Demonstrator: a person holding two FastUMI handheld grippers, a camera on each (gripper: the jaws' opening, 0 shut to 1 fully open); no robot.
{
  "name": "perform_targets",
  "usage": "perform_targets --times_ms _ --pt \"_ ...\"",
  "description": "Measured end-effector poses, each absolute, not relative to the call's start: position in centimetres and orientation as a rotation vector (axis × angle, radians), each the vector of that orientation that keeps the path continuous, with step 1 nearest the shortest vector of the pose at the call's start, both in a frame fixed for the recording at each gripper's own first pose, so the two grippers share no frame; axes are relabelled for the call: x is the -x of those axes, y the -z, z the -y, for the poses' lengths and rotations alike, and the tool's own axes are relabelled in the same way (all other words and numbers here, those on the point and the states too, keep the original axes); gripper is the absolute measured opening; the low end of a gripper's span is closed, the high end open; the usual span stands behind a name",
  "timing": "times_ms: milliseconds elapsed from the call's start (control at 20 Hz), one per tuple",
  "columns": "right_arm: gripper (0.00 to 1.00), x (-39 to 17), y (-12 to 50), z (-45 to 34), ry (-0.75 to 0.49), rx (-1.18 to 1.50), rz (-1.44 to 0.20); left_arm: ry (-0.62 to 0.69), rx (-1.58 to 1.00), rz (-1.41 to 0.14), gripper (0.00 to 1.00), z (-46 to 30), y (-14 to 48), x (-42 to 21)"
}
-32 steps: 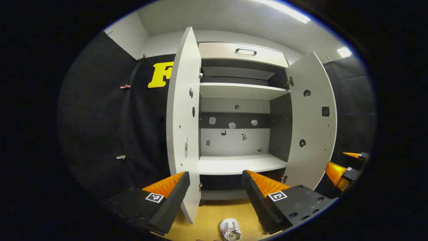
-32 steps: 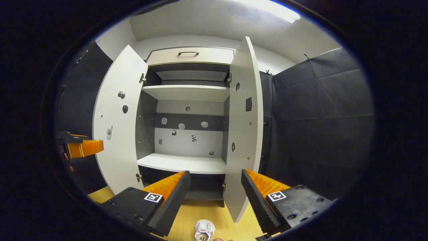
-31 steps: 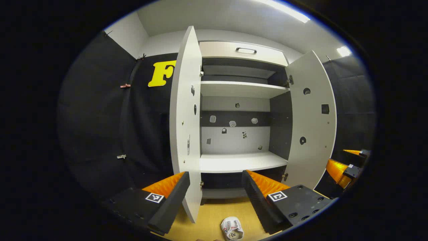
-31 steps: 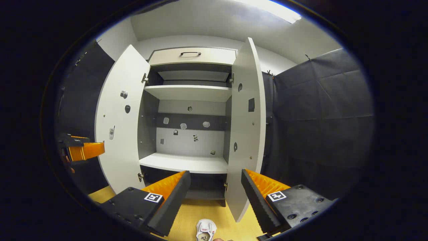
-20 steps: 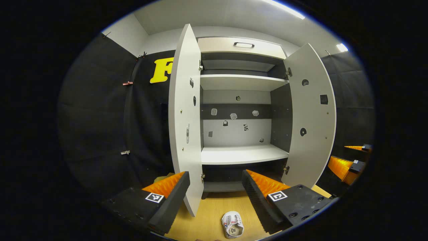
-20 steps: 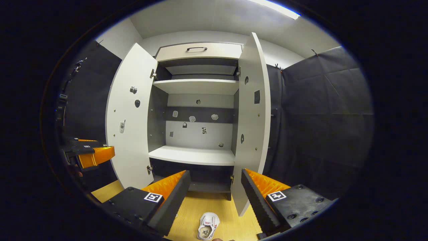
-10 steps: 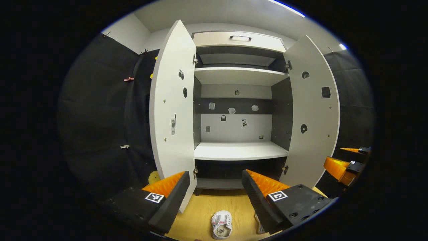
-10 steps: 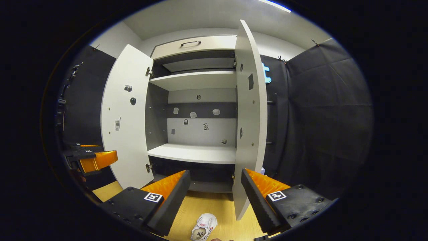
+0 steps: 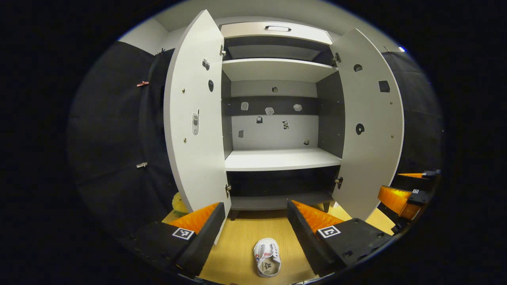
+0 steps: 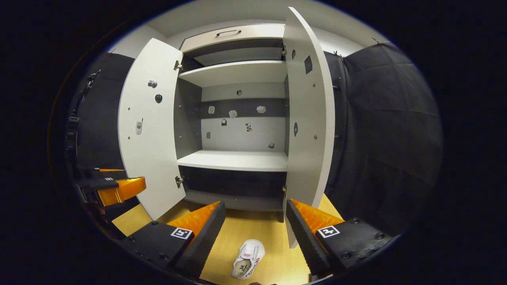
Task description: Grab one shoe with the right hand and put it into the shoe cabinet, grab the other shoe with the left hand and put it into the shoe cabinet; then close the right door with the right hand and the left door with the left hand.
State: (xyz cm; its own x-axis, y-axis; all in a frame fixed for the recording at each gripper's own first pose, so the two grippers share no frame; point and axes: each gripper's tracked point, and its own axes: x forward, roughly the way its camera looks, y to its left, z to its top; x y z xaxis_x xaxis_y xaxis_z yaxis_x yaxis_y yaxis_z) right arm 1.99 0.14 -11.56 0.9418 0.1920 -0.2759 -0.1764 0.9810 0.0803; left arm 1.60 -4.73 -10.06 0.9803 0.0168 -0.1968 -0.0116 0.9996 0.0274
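A white shoe [image 9: 266, 257] lies on the yellow wood floor [image 9: 241, 241] close to me, in front of the cabinet [image 9: 277, 158]. In the left gripper view it sits low, between my left tongs' two fingers, but they do not touch it. In the right gripper view I see a white shoe [image 10: 247, 259] on the floor [image 10: 253, 229] too, between my right tongs' fingers and not touching them. I cannot tell if it is the same shoe or the other one.

My left tongs [image 9: 253, 219] are spread wide and hold nothing. My right tongs [image 10: 255, 219] are spread wide too and hold nothing.

Farther away stands the cabinet [image 10: 237, 158]. Both doors are open. The left door [image 9: 196, 118] swings out on the left and the right door [image 9: 372, 126] swings out on the right. In the right gripper view the right door [image 10: 309, 118] is near my right tongs, and the left door [image 10: 148, 126] is farther to the left. The white shelf [image 9: 281, 158] in the middle is bare, and there is a dark space under it. Small stickers dot the back wall and the doors.

In the left gripper view my right tongs [image 9: 408, 190] show far to the right, beside the right door. In the right gripper view my left tongs [image 10: 113, 184] show far to the left, beside the left door.
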Motion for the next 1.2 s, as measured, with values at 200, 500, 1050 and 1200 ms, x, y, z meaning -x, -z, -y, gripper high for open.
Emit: perform_targets --times_ms 200,500,1050,1200 --pt "0.99 -0.8 16.5 -2.3 -0.176 -0.065 -0.417 0.067 -0.03 -0.224 0.97 3.4 12.3 -0.9" --pt "0.99 1.3 26.2 -6.0 -0.142 -0.099 -0.658 0.19 -0.048 -0.271 0.97 1.7 16.8 0.3" --pt "0.98 3.5 37.9 -7.3 -0.133 -0.067 -0.897 0.168 0.029 -0.342 0.98 0.2 20.3 1.4" --pt "0.98 3.2 40.6 -6.9 -0.148 -0.043 -0.923 0.129 0.057 -0.378 0.98 0.0 21.0 1.1"
